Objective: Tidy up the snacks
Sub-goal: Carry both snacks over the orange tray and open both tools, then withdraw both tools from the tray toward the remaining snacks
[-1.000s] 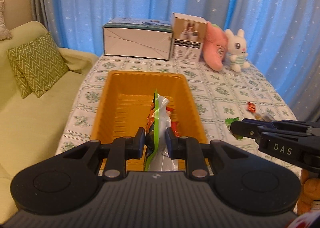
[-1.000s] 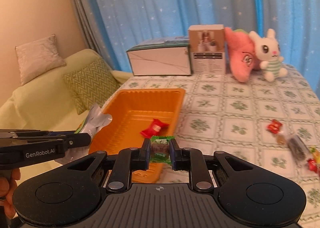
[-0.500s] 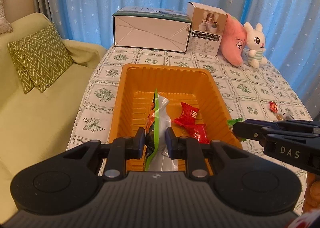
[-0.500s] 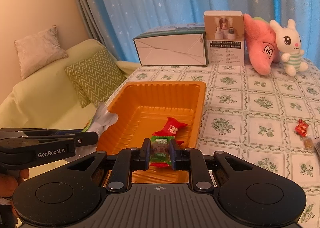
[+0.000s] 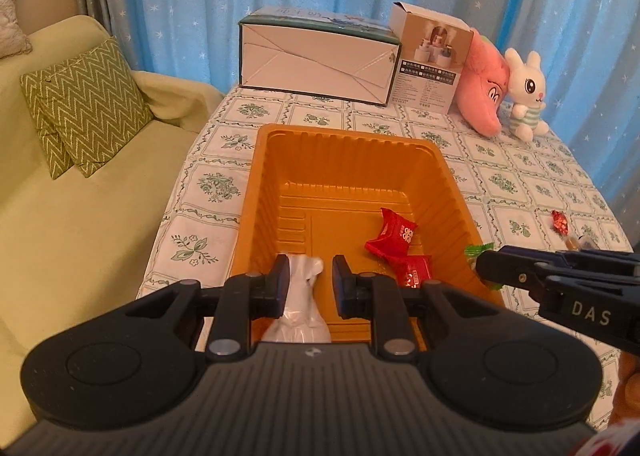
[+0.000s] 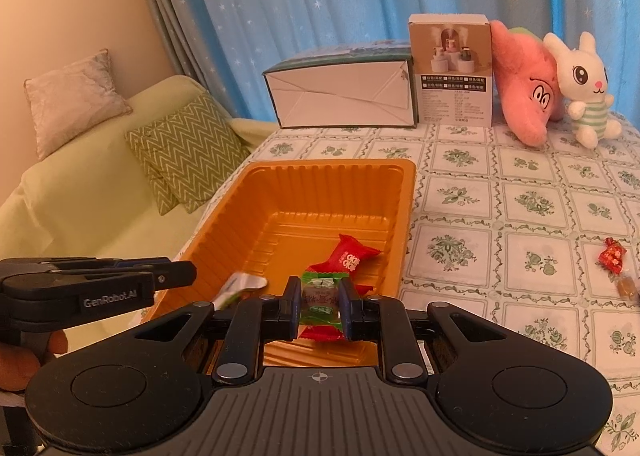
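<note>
A table covered by a white cloth with green floral squares (image 5: 224, 184) is seen beside a pale green sofa (image 5: 72, 216) bearing a green zigzag cushion (image 5: 86, 106); at the table's far edge a long white cardboard box (image 5: 316, 64) and a smaller upright printed carton (image 5: 430, 68) are stood, with a pink plush toy (image 5: 482, 92) and a white plush rabbit (image 5: 524, 96) just beside them; a rectangular orange plastic tray (image 5: 276, 184) is placed nearer, and 2 red-wrapped snacks (image 5: 394, 234) are lying inside it; the left gripper (image 5: 307, 283) is held over the tray's near end with its jaws parted, and a white crinkled snack packet (image 5: 298, 312) is lying loose between them, pressed by neither pad; the right gripper (image 6: 320, 305) is clamped on a small green-wrapped candy (image 6: 321, 302) above the tray's near right corner; 1 red foil sweet (image 6: 612, 259) is left on the cloth, well apart from the tray.
</note>
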